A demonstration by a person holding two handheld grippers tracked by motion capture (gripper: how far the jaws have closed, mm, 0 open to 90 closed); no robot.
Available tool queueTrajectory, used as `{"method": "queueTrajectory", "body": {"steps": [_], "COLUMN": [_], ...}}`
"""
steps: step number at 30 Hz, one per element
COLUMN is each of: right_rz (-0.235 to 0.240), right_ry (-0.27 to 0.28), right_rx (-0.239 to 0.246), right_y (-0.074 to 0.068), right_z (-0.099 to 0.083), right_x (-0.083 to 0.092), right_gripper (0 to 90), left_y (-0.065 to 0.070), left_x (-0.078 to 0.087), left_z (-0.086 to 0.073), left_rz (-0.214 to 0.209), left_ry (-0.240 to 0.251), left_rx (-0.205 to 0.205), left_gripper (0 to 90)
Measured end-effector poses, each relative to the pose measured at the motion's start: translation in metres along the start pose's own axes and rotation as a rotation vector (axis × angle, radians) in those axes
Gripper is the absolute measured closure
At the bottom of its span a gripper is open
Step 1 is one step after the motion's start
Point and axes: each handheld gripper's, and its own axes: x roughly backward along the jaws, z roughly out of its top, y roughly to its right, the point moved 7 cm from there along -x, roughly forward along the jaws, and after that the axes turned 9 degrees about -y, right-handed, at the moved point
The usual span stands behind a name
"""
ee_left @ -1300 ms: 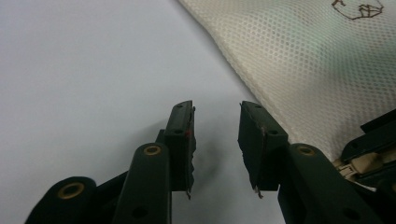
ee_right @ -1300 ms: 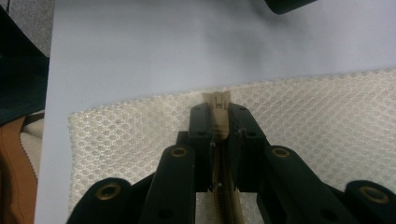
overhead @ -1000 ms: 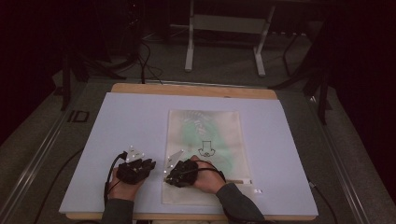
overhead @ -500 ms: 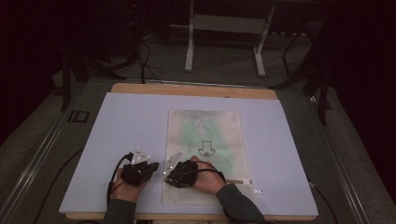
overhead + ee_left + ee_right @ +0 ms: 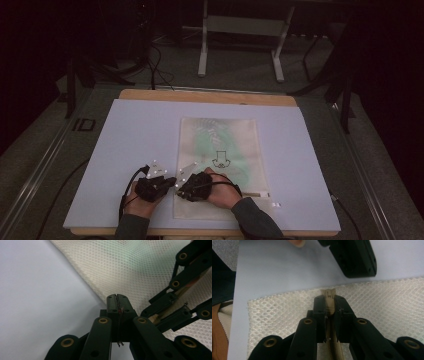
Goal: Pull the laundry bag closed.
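— Looking from above, what's the biggest thing down there?

— A pale lavender surface (image 5: pixel 125 150) on a wooden top, and lying on it a flat white mesh bag (image 5: pixel 218 140) with something green inside and a small dark printed figure. The bag sits a little right of the middle, its near end close to the person's edge.

— And the hands?

— Both forearms come in from the bottom. The left gripper (image 5: pixel 170 181) lies just beside the bag's near left corner, and the right gripper (image 5: pixel 178 185) rests on that same corner, the two nearly touching.

— What is the right one doing?

— In the right gripper view the right gripper (image 5: pixel 329 298) is clamped on the tan zipper (image 5: pixel 329 295) at the bag's edge, with the zipper's end poking out past the tips and its band running back between the jaws. Mesh (image 5: pixel 387 307) spreads to either side.

— The left one?

— In the left gripper view the left gripper (image 5: pixel 117 297) has just been closing, and the jaws now stand pressed together at the border of the mesh (image 5: pixel 130 267). A thin dark sliver shows in the seam between them; I can't tell what it is, or whether it's part of the bag.

— Anything smaller?

— A small white scrap (image 5: pixel 276 204) on the surface, just right of the bag's near end.
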Motion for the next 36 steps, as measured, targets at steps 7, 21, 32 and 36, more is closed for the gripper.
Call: {"method": "queueTrajectory", "body": {"steps": [7,21,32,36], "right_rz": [0.0,0.001,0.027,0.03], "right_ry": [0.001,-0.001,0.007,-0.001], "right_rx": [-0.001,-0.003,-0.006,-0.011], "right_y": [0.0,-0.001,0.001,0.001], "right_z": [0.0,0.0,-0.002,-0.003], "right_x": [0.0,0.0,0.001,0.003], "right_gripper": [81.2,81.4,82.2,82.3], "left_y": [0.005,0.007,0.008,0.007], "left_x": [-0.005,-0.01,-0.011,-0.011], "left_z": [0.0,-0.001,-0.002,-0.001], "left_rz": [-0.007,-0.001,0.021,0.02], "left_ry": [-0.025,-0.057,-0.077,-0.08], "left_rx": [-0.014,-0.016,-0.012,-0.013], "left_gripper": [88.6,88.6,89.7,89.7]}}
